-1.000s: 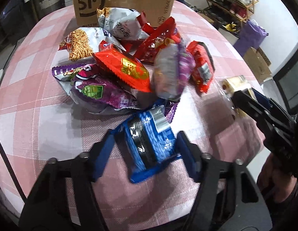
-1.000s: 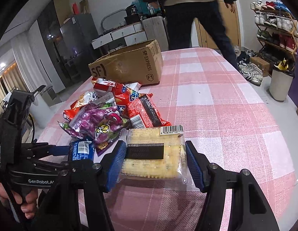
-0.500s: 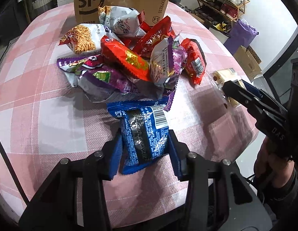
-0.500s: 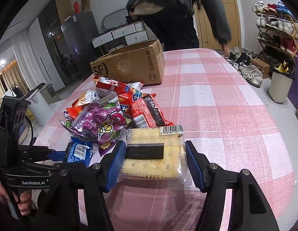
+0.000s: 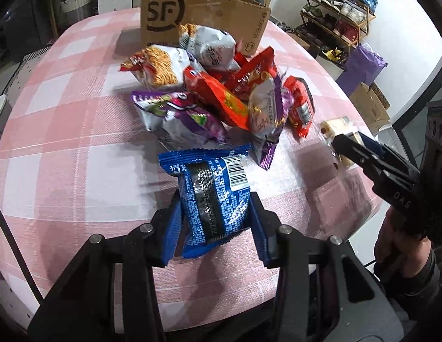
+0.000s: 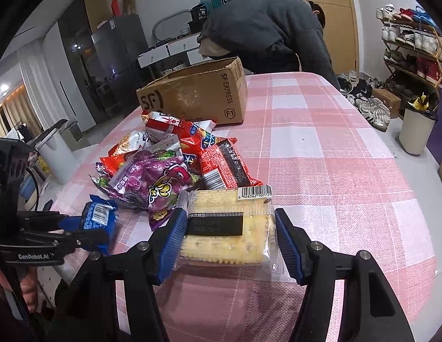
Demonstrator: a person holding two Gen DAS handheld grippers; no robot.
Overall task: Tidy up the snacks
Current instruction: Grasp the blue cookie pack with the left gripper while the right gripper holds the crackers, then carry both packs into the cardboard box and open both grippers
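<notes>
My left gripper [image 5: 214,216] is shut on a blue snack packet [image 5: 212,191], held just above the pink checked table [image 5: 64,148]. My right gripper [image 6: 226,239] is shut on a clear pack of pale yellow crackers [image 6: 229,228]. A pile of snack bags [image 5: 215,91] in red, purple, silver and orange lies beyond both grippers, in front of an open SF cardboard box [image 5: 198,20]. The right gripper also shows in the left wrist view [image 5: 346,142], and the left gripper in the right wrist view [image 6: 87,228].
The table's near edge runs just under both grippers. A person in a dark jacket [image 6: 266,34] bends over behind the box. A shoe rack [image 6: 412,42] and a white bin [image 6: 417,128] stand on the floor to the right.
My left gripper has closed on the blue packet and pulled it back from the pile. The right gripper still holds the crackers in the same place. The person behind has bent over.
</notes>
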